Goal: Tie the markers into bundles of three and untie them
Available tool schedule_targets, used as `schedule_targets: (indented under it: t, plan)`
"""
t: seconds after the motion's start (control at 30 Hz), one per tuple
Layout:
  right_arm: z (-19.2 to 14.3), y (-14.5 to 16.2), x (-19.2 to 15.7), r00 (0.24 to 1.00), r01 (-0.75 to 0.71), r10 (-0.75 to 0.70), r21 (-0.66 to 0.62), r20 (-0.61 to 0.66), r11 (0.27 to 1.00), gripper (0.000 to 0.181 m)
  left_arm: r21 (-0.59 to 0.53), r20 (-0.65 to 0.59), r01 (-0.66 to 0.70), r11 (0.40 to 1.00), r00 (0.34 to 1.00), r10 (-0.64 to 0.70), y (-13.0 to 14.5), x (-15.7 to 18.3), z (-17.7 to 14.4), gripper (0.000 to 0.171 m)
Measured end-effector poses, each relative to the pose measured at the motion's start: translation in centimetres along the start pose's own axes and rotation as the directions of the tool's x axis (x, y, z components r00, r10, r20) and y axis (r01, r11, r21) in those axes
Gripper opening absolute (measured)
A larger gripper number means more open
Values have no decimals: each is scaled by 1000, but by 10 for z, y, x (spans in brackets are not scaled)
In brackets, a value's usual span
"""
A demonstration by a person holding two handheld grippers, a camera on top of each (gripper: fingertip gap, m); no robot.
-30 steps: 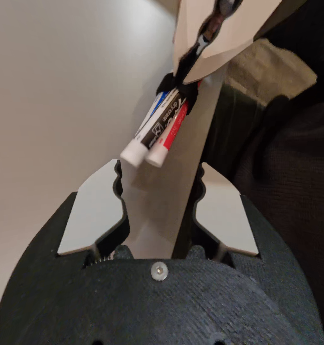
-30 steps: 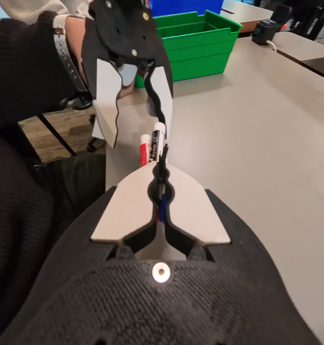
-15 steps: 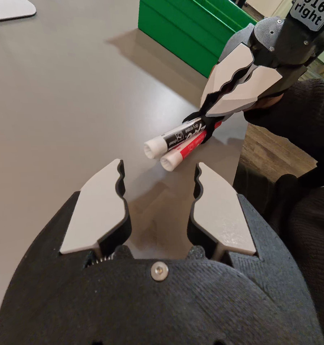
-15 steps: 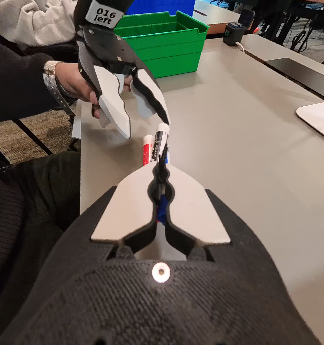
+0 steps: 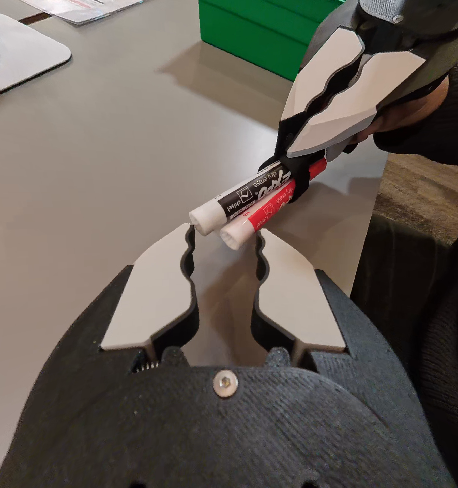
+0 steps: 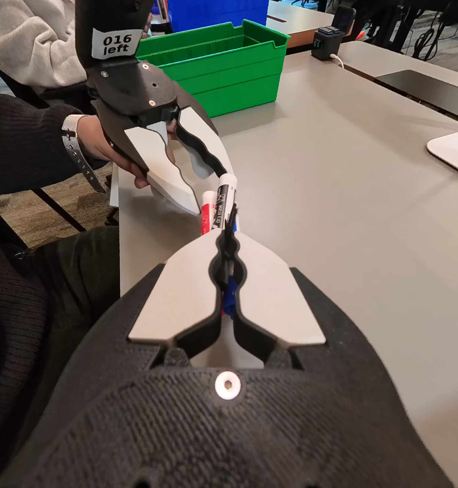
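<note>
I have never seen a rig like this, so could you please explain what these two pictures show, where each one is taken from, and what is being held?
No robot here: a person holds a two-fingered black and grey tool in each hand, each carrying a camera that looks along its fingers. One picture looks from the left tool, which is open and empty. The other looks from the right tool, shut on a black strap binding a bundle of whiteboard markers, whose white ends reach the left tool's fingertips. Below is a grey table with a green plastic bin and a flat white pad.
</note>
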State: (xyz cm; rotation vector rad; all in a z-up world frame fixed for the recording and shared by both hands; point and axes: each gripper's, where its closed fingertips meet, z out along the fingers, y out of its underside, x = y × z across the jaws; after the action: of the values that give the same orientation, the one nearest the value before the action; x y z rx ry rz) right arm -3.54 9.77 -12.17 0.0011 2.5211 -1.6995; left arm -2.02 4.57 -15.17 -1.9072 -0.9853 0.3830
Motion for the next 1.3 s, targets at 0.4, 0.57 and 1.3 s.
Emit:
schedule_targets:
  t: [0.4,0.57,1.3]
  plan:
    - [-2,2,4,999,-34,34,-2,-8,999,3,-24,14,-57,998,998,57,3,4,3,29]
    - [-3,1,5,999,-32,32,5,-10,999,3,-16,-7,-48,999,999,48,2,5,2,26]
    - [9,6,-40,985,78,-69,-51,155,996,3,-23,-242,-102,995,966,93,-18,64,-5,50]
